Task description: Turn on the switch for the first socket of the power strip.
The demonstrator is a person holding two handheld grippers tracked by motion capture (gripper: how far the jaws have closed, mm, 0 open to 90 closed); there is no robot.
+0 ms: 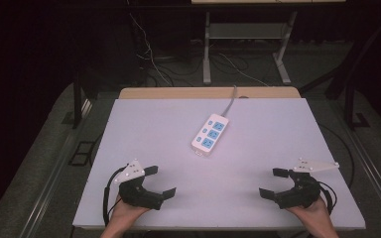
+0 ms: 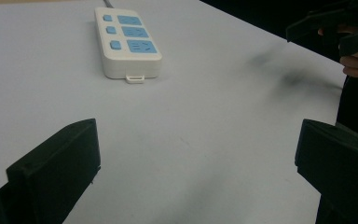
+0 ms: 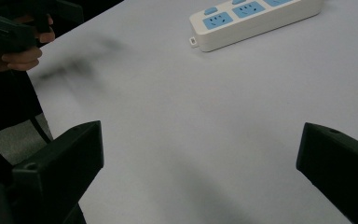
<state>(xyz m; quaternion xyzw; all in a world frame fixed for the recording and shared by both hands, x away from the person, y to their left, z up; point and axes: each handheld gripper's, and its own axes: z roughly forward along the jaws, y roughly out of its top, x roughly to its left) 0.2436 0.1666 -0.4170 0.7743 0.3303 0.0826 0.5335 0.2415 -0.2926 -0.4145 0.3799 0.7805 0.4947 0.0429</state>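
Left gripper (image 1: 158,181), held in the person's left hand (image 1: 124,210) at the near left edge of the surface (image 1: 278,129); jaws spread wide apart, nothing between them. Right gripper (image 1: 274,182), held in the right hand (image 1: 310,210) at the near right edge; jaws likewise wide apart and empty. Both grippers point inward toward the middle of the surface, well apart from each other. A grey three-cornered plate (image 1: 133,171) tops the left gripper. White power strip (image 1: 210,135) with blue sockets, lying flat near the centre of the surface, beyond both grippers and touching neither; its grey cord (image 1: 230,101) runs off the far edge. In the left gripper view the power strip (image 2: 127,42) lies ahead, and the right gripper (image 2: 335,32) shows at upper right.
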